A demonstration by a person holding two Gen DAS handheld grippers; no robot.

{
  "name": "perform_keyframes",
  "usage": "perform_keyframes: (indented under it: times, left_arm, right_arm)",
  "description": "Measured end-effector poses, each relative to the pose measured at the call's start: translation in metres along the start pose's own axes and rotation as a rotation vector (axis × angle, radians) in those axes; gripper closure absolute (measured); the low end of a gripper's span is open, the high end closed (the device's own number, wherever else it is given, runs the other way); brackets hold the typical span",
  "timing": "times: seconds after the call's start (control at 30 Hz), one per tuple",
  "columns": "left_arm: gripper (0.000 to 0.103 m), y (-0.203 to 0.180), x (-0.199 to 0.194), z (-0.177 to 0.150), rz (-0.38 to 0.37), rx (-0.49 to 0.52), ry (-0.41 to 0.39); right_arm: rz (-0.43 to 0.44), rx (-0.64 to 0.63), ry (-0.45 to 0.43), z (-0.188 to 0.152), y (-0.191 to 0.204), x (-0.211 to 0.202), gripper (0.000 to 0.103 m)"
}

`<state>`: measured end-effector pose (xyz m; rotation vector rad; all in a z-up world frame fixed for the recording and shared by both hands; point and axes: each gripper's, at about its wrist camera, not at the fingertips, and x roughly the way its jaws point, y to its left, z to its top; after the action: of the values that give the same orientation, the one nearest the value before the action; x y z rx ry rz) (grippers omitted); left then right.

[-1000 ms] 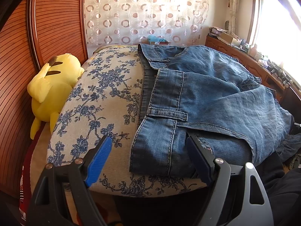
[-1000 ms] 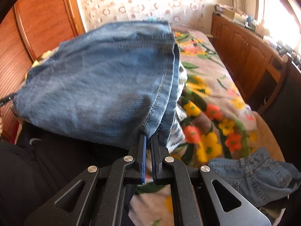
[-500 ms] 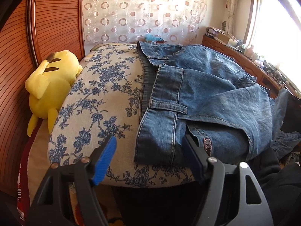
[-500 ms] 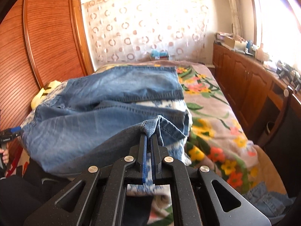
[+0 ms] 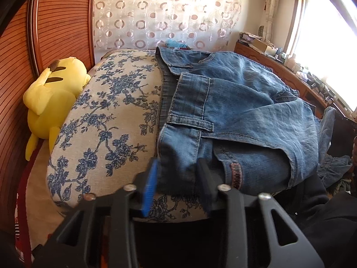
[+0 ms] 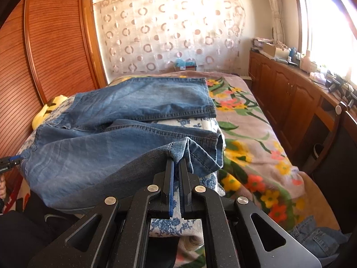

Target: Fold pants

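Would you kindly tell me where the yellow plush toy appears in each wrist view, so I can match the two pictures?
Left wrist view: the yellow plush toy lies large at the left, between the wooden wardrobe and the blue-flowered cushion.
Right wrist view: only a sliver of it peeks out at the left edge, behind the jeans.
Shared landmark: the circle-patterned curtain on the far wall.

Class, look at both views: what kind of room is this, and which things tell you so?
Most likely a home bedroom: a bed with a floral blanket, a wooden wardrobe, and a yellow plush toy lying beside the jeans.
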<state>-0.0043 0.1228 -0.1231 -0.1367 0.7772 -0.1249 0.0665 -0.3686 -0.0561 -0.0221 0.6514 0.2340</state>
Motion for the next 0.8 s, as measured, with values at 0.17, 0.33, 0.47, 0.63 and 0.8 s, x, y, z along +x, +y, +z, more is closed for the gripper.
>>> perform_keyframes:
  times: [0.17, 0.33, 0.47, 0.63, 0.8]
  left_arm:
    - [0.093, -0.008, -0.002, 0.002, 0.001, 0.028, -0.002]
    - [0.095, -0.009, -0.016, 0.008, 0.003, 0.019, -0.049]
    - [0.095, -0.010, -0.026, 0.020, 0.016, 0.018, -0.094]
    - [0.096, -0.015, -0.028, 0.041, 0.023, 0.031, -0.140]
    - [0.097, -0.022, -0.033, 0.056, 0.022, 0.044, -0.181]
  right_arm:
    - [0.001, 0.005, -0.002, -0.002, -0.001, -0.001, 0.102]
    - [-0.003, 0.004, -0.016, -0.001, -0.002, -0.006, 0.102]
    - [-0.008, 0.018, -0.051, 0.007, -0.005, -0.013, 0.102]
    - [-0.032, -0.004, -0.085, 0.021, -0.005, -0.018, 0.102]
    - [-0.045, -0.004, -0.112, 0.031, -0.007, -0.021, 0.102]
